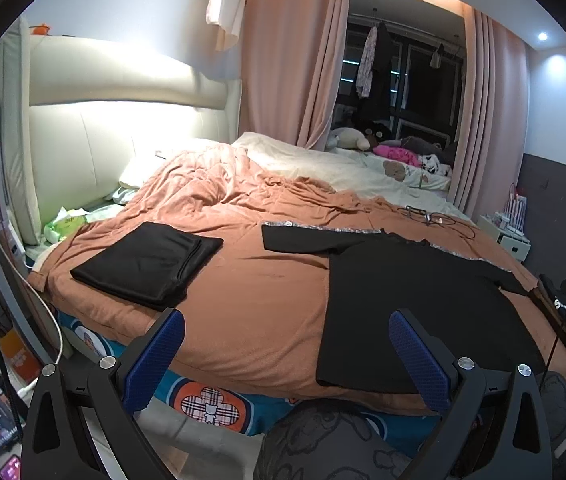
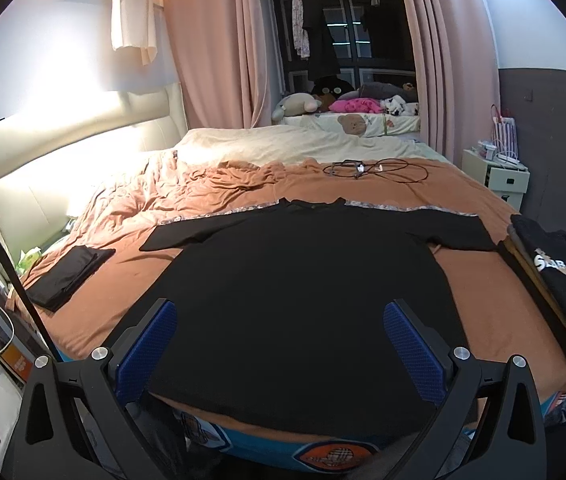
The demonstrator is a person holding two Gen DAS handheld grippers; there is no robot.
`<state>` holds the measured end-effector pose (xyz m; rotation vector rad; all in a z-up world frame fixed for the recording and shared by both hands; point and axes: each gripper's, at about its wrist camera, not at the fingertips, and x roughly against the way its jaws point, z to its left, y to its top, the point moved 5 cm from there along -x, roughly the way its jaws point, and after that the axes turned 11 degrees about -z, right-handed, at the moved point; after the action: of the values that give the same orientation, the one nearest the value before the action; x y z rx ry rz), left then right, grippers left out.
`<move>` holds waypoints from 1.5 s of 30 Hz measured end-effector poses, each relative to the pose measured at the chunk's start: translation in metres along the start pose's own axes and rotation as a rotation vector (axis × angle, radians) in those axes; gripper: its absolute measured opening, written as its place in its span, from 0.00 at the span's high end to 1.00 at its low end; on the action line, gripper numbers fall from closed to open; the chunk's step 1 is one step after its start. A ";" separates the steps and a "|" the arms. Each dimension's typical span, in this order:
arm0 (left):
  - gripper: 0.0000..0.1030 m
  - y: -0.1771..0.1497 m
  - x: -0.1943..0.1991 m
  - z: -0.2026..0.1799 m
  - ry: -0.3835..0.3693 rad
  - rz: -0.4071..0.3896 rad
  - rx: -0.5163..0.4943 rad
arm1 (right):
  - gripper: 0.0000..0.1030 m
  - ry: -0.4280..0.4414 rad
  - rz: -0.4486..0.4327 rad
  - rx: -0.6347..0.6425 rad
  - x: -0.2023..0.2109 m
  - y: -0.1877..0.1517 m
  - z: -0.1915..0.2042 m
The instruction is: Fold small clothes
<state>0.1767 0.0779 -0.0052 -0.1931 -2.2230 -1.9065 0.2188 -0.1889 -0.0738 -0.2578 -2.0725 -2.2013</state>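
The left gripper [image 1: 287, 354] has its blue, fine-textured pads [image 1: 155, 356] spread wide with nothing between them, poised over the near edge of the bed beside the shirt's left hem. The right gripper [image 2: 279, 344] is likewise spread wide and empty, its pads [image 2: 413, 348] framing the lower body of the black T-shirt [image 2: 303, 288] without visibly touching it. That shirt lies flat and smooth in the middle of the rust-orange blanket [image 2: 131, 280], sleeves out to both sides, a pale patterned strip along its shoulders, its hem reaching the bed's front edge. The blanket is soft and smooth near the front, rumpled farther back. To the left, well apart from the shirt, sits a neatly squared folded black garment [image 1: 147, 262], with bare blanket between. At the right edge lies a stack of dark clothes [image 2: 555, 280], the top one bearing a white print. Behind the collar a tangled black cable [image 2: 367, 170] rests on the blanket.
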 end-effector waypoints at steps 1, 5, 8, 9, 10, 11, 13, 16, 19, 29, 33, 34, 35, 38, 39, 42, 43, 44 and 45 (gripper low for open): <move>0.00 0.001 -0.006 0.001 0.000 0.005 0.002 | 0.00 0.003 0.003 -0.001 -0.005 0.001 -0.001; 0.00 0.005 -0.026 0.004 -0.003 0.023 0.012 | 0.00 0.013 0.017 -0.011 -0.026 0.005 -0.004; 0.00 0.007 -0.042 0.004 -0.002 0.031 0.015 | 0.00 0.019 0.026 -0.019 -0.038 0.007 -0.007; 0.00 0.008 -0.047 0.004 -0.003 0.032 0.016 | 0.00 0.019 0.027 -0.019 -0.041 0.007 -0.007; 0.00 0.009 -0.054 0.003 -0.006 0.034 0.017 | 0.00 0.017 0.031 -0.018 -0.046 0.007 -0.007; 0.00 0.010 -0.059 0.003 -0.007 0.036 0.018 | 0.00 0.014 0.036 -0.016 -0.051 0.008 -0.008; 0.01 0.011 -0.072 0.002 -0.008 0.044 0.019 | 0.00 -0.013 0.047 -0.009 -0.062 0.006 -0.011; 0.01 0.012 -0.094 -0.001 -0.022 0.062 0.018 | 0.00 -0.009 0.064 -0.012 -0.080 0.009 -0.006; 0.02 0.016 -0.114 0.000 -0.030 0.075 0.018 | 0.00 -0.002 0.068 -0.024 -0.097 0.012 0.000; 0.10 0.030 -0.188 0.008 -0.044 0.145 0.048 | 0.00 0.022 0.066 -0.020 -0.152 0.024 0.005; 0.16 0.034 -0.221 0.007 -0.050 0.187 0.055 | 0.00 0.055 0.069 -0.023 -0.174 0.028 0.006; 0.17 0.035 -0.231 0.006 -0.055 0.197 0.055 | 0.00 0.065 0.070 -0.027 -0.180 0.028 0.006; 0.18 0.036 -0.239 0.007 -0.056 0.203 0.054 | 0.00 0.072 0.071 -0.029 -0.186 0.029 0.003; 0.20 0.040 -0.269 0.007 -0.050 0.229 0.048 | 0.00 0.100 0.091 -0.036 -0.206 0.031 0.002; 0.21 0.041 -0.280 0.007 -0.054 0.241 0.054 | 0.00 0.110 0.099 -0.037 -0.214 0.031 0.002; 0.23 0.042 -0.308 0.008 -0.059 0.269 0.054 | 0.04 0.135 0.112 -0.047 -0.236 0.035 0.000; 0.24 0.043 -0.318 0.009 -0.054 0.279 0.046 | 0.11 0.140 0.115 -0.042 -0.244 0.036 0.001; 0.24 0.043 -0.327 0.010 -0.051 0.286 0.040 | 0.13 0.142 0.121 -0.036 -0.251 0.037 0.000; 0.24 0.043 -0.336 0.011 -0.048 0.293 0.040 | 0.16 0.145 0.130 -0.028 -0.260 0.037 0.000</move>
<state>0.5116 0.1073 -0.0466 -0.5313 -2.1220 -1.7160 0.4803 -0.2009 -0.0887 -0.2217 -1.8950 -2.1079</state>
